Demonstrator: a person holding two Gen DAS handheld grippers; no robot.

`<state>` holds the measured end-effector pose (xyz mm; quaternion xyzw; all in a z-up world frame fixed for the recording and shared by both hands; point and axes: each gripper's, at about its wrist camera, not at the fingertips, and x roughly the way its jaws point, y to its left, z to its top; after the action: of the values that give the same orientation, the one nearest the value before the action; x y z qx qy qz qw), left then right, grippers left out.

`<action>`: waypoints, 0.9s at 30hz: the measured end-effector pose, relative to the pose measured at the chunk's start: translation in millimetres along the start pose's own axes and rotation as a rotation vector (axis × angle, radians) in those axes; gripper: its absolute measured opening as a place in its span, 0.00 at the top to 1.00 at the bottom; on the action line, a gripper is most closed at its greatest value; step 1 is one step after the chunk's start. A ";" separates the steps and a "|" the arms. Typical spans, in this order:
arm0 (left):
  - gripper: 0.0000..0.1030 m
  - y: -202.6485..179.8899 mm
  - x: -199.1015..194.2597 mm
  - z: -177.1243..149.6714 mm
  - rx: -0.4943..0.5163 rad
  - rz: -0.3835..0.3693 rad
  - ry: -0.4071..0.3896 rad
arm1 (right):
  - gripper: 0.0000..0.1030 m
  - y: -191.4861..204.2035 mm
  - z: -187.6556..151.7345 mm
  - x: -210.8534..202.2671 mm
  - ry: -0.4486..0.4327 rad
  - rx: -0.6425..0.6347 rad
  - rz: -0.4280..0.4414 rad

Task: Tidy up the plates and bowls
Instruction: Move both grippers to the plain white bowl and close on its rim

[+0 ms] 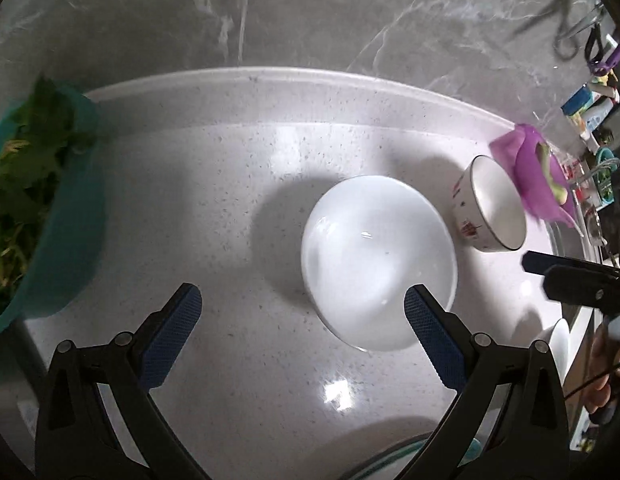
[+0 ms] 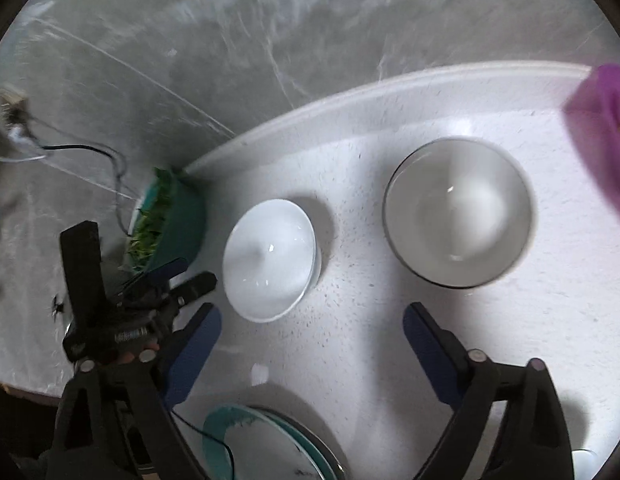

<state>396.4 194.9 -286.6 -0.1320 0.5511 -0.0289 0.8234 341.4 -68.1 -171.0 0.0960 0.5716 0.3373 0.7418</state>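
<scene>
Left gripper (image 1: 302, 316): jaws spread wide, holding nothing.
Right gripper (image 2: 312, 338): jaws wide apart, empty.
Plain white ceramic bowl (image 1: 378, 262): upright on speckled white countertop (image 1: 230, 208).
Dark-rimmed patterned bowl (image 1: 492, 204): just beside it.

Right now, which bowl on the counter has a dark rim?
The patterned ceramic bowl with red markings outside, beside the purple bag. The plain white bowl nearer the left tool has no dark rim.

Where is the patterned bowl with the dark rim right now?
The patterned bowl stands upright on the white counter, right of the plain white bowl and just before the purple container.
</scene>
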 end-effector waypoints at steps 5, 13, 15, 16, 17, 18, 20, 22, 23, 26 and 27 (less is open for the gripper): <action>0.01 17.4 25.5 11.3 0.001 -0.010 0.019 | 0.21 7.5 9.3 35.3 0.034 -0.013 -0.060; 0.21 29.8 48.0 6.6 0.014 0.029 0.018 | 0.38 8.8 17.6 71.0 0.072 -0.005 -0.121; 0.30 31.1 53.6 6.5 0.016 0.030 0.029 | 0.39 9.3 18.2 76.9 0.079 -0.003 -0.131; 0.31 31.5 57.1 5.3 0.012 0.019 0.029 | 0.41 9.1 17.9 80.0 0.086 -0.002 -0.136; 0.31 31.2 58.9 4.8 0.016 0.019 0.027 | 0.43 9.1 18.1 81.6 0.088 0.001 -0.141; 0.33 29.0 59.2 2.3 0.023 0.019 0.023 | 0.45 8.4 18.1 83.5 0.089 0.005 -0.144; 0.40 23.4 58.2 -1.8 0.027 0.006 0.022 | 0.48 9.2 18.6 88.1 0.091 0.009 -0.152; 0.51 19.7 57.1 -2.9 0.033 -0.011 0.019 | 0.57 8.5 18.7 91.3 0.095 0.012 -0.154; 0.56 16.9 57.2 -3.0 0.040 -0.021 0.018 | 0.61 8.7 18.7 92.0 0.095 0.011 -0.156; 0.74 8.4 58.0 -2.6 0.058 -0.037 0.032 | 0.71 7.5 18.8 98.6 0.104 0.017 -0.153; 0.76 5.6 58.7 -2.8 0.065 -0.039 0.034 | 0.73 7.2 18.5 100.7 0.107 0.020 -0.154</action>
<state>416.3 188.4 -341.9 -0.1152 0.5610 -0.0651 0.8172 367.4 3.3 -239.9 0.0411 0.6196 0.2784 0.7327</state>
